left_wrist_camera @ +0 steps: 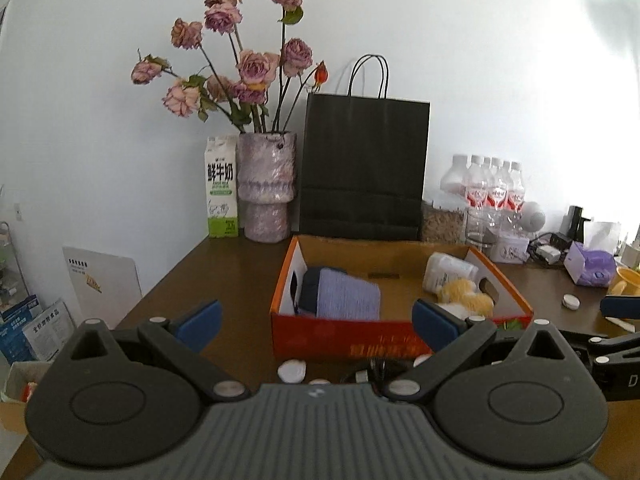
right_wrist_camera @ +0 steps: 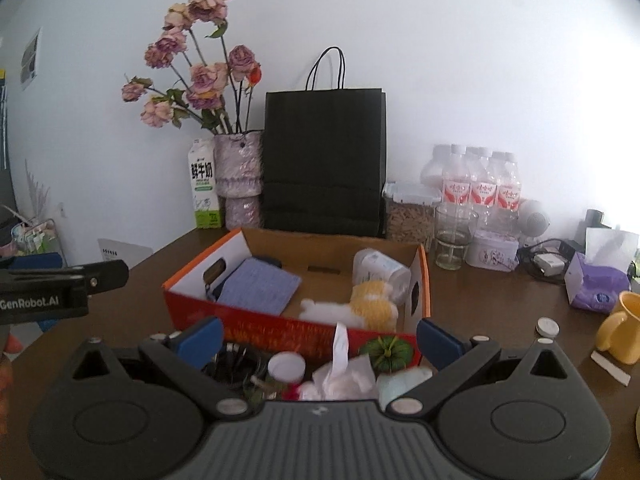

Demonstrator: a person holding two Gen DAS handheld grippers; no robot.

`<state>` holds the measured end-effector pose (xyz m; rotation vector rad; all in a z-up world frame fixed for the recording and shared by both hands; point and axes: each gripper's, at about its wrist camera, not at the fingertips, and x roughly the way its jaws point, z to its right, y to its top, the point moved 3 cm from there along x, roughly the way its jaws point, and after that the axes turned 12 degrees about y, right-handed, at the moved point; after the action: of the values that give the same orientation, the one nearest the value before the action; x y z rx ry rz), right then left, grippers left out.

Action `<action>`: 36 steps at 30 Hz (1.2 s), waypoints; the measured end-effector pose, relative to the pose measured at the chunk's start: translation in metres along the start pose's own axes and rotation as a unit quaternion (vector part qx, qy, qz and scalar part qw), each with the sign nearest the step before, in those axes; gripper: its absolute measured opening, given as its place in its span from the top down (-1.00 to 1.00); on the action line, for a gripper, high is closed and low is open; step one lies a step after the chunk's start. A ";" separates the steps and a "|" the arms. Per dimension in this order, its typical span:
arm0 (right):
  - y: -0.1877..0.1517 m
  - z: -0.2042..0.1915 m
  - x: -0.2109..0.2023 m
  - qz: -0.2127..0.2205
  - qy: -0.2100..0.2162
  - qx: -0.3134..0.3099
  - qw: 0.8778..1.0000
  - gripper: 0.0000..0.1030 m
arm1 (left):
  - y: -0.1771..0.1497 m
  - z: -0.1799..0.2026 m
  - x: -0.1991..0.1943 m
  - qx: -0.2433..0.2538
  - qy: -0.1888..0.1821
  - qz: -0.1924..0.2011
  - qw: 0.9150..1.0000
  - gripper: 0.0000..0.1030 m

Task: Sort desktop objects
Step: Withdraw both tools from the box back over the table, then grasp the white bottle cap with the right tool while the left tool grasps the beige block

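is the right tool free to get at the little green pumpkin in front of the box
Probably yes. The right tool is open and empty, and the green pumpkin lies on the table between its fingers, against the orange box. Crumpled tissue beside it may get pinched too.

Matt cardboard box [right_wrist_camera: 280, 326], fuzzy plush toy [right_wrist_camera: 372, 304], matt black paper bag [right_wrist_camera: 324, 160], dark wood table [right_wrist_camera: 480, 300]

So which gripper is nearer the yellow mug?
Right. The right gripper is open with the yellow mug just off its right side. The left gripper is open farther left, before the box, beyond the right one from the mug.
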<state>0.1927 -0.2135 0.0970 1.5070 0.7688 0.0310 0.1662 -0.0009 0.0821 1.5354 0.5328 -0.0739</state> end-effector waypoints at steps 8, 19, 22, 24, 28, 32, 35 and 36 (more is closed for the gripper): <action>-0.039 -0.005 -0.011 -0.028 -0.005 0.016 0.999 -1.00 | -0.035 -0.012 -0.010 -0.002 0.004 -0.024 1.000 -1.00; -0.104 -0.008 -0.002 -0.102 0.001 0.045 0.994 -1.00 | -0.089 -0.015 -0.010 0.006 0.005 -0.084 0.996 -1.00; -0.114 -0.010 -0.004 -0.110 0.001 0.050 0.993 -1.00 | -0.098 -0.016 -0.016 0.012 -0.002 -0.087 0.996 -1.00; -0.118 -0.011 -0.006 -0.108 0.002 0.054 0.993 -1.00 | -0.100 -0.016 -0.019 0.014 -0.005 -0.085 0.996 -1.00; -0.119 -0.013 -0.009 -0.102 -0.001 0.055 0.993 -1.00 | -0.101 -0.017 -0.025 0.009 -0.007 -0.082 0.997 -1.00; -0.119 -0.016 -0.010 -0.097 0.001 0.056 0.994 -1.00 | -0.100 -0.016 -0.026 0.011 -0.005 -0.079 0.997 -1.00; -0.119 -0.016 -0.011 -0.098 0.003 0.058 0.994 -1.00 | -0.102 -0.015 -0.026 0.014 -0.007 -0.082 0.997 -1.00; -0.120 -0.015 -0.011 -0.099 0.003 0.059 0.993 -1.00 | -0.102 -0.015 -0.026 0.015 -0.007 -0.082 0.996 -1.00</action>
<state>0.1253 -0.2183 -0.0035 1.5354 0.9348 -0.1605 0.1009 0.0003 -0.0022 1.5164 0.6490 -0.2204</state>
